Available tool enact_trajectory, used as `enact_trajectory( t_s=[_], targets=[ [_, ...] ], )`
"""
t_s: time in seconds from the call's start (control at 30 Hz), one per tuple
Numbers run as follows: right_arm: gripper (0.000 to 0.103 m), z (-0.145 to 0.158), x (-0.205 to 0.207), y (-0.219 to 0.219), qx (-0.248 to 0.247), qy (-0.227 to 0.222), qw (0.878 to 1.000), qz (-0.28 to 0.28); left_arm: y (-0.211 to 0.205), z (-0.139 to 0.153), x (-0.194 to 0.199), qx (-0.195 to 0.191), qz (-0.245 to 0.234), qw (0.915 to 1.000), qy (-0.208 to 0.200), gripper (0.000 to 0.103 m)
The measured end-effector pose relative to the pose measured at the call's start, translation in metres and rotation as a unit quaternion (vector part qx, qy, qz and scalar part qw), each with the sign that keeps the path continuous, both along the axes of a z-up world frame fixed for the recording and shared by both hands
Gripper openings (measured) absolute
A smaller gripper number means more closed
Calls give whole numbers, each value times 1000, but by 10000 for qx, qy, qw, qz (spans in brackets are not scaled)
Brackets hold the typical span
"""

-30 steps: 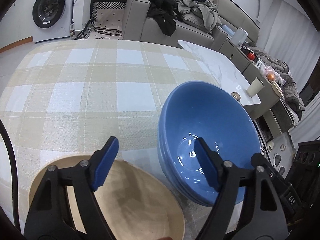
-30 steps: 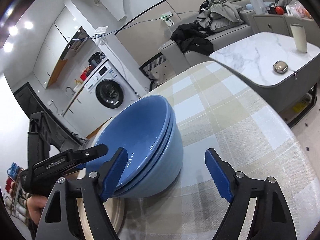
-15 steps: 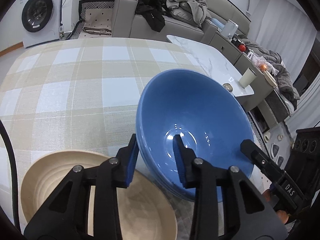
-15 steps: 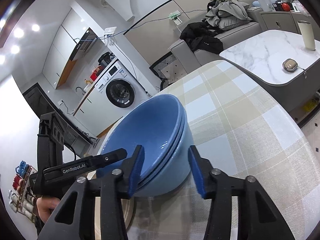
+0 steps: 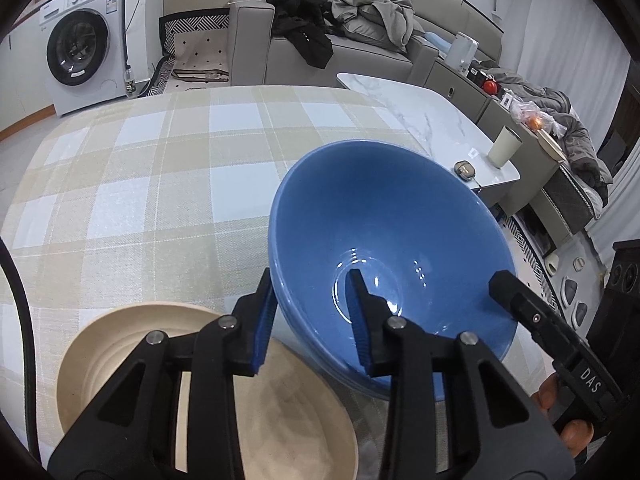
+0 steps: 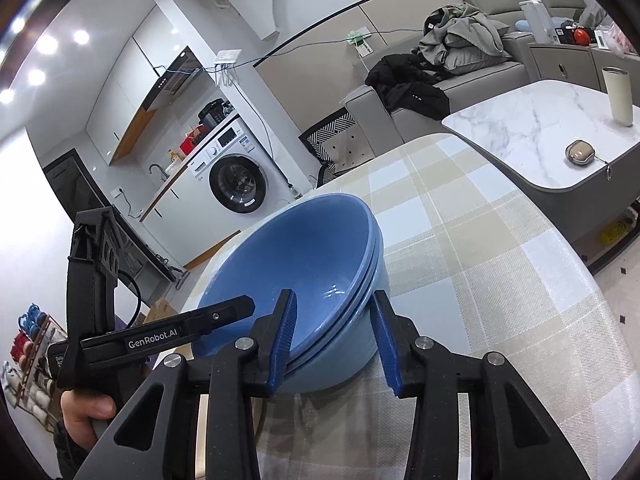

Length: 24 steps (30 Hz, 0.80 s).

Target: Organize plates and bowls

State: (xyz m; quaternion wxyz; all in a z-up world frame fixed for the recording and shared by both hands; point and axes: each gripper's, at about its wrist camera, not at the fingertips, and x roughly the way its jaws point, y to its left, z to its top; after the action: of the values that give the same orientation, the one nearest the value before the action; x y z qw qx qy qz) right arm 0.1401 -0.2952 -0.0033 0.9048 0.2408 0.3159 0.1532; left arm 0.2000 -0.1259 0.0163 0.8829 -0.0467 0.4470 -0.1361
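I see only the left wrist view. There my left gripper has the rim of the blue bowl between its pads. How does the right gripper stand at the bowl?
Observer: In the right wrist view, the right gripper straddles the rim of the blue bowls. One pad is inside, and the other is outside against the wall.
Operator: You say bowls. Is it more than one?
Observer: Yes, it is a nested stack. About three rims show one under another at its side, and the lowest bowl is a paler blue.
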Motion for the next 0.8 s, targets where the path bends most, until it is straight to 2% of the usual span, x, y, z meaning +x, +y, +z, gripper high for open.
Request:
enact_trajectory(
  t_s=[0.53,0.8],
  targets=[
    [40,18,-9,0,-77,-205,9998,29,-5,28,-24,247,31,9991,-332,31],
    [40,36,-17,10,-140,-405,9990,156,7,50,-45,187,102,9986,-493,31]
  ],
)
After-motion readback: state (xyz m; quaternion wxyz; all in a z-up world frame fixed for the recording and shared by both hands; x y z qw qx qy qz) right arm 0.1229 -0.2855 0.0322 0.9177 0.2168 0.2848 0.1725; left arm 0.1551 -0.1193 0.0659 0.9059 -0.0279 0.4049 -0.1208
